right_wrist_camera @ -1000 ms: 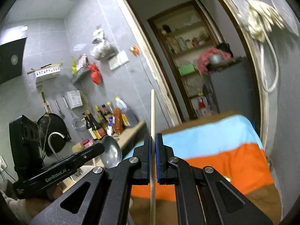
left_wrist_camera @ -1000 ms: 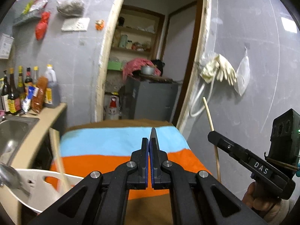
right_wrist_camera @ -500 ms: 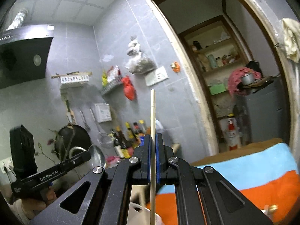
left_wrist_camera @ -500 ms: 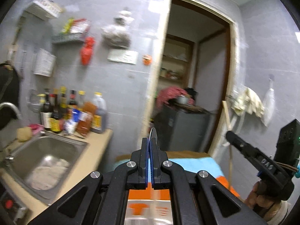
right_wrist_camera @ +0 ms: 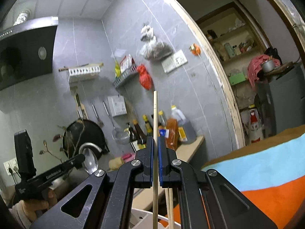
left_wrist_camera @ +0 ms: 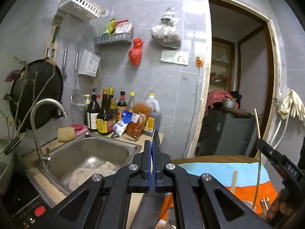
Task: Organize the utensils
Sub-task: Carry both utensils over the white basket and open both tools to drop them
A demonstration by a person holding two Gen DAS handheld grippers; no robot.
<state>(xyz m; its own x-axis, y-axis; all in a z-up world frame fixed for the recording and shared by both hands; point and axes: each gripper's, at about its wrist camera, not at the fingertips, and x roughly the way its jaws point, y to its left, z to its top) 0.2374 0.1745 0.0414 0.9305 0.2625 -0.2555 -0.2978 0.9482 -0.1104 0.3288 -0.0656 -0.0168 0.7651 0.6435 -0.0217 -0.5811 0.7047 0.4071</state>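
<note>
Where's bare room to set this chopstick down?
Bare: the striped cloth, on its blue and orange bands, and the counter end between the oil jug and the doorframe. Crowded: bottles behind the sink, with a rag inside it.

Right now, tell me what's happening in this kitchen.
A person is sorting utensils with a handheld gripper in each hand. The left gripper is shut on a metal spoon, held up near the sink. The right gripper is clamped on a single wooden chopstick, standing upright. Below it, more chopsticks poke out of a white container. Neither held utensil has been put away yet.
</note>
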